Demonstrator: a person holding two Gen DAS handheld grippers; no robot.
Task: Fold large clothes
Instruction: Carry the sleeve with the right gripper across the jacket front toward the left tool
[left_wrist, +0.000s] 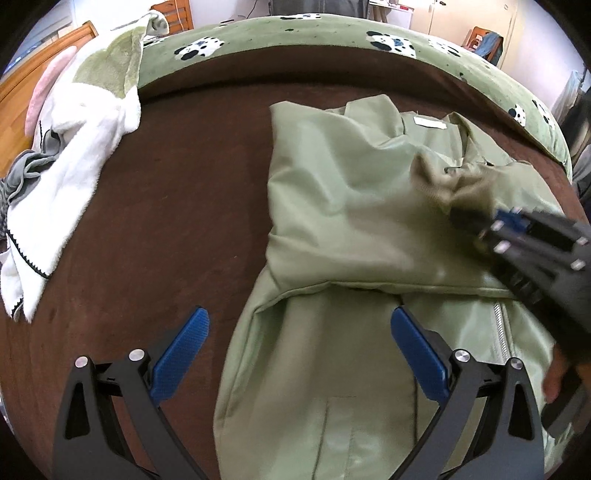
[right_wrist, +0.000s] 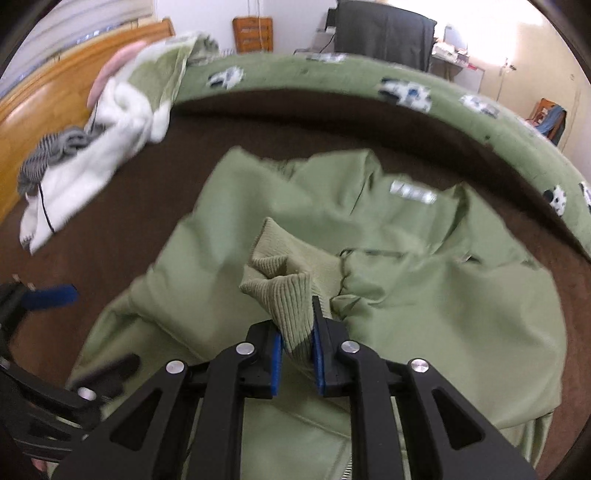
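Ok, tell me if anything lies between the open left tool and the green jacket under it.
Nothing visible does. The left tool hangs open over the green jacket, with only bare fabric between its fingers. The right tool, gripping the ribbed cuff, is off to one side, not in its path.

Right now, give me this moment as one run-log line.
left gripper: open, empty, over jacket hem | right gripper: shut on ribbed cuff | sleeve folded across jacket | surface: brown bedspread

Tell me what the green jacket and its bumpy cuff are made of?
The green jacket looks like smooth, slightly shiny woven cloth, maybe nylon or polyester: light glints on it and the creases are crisp. The cuff between the right gripper pads looks like soft ribbed knit, matte, with fine lines.
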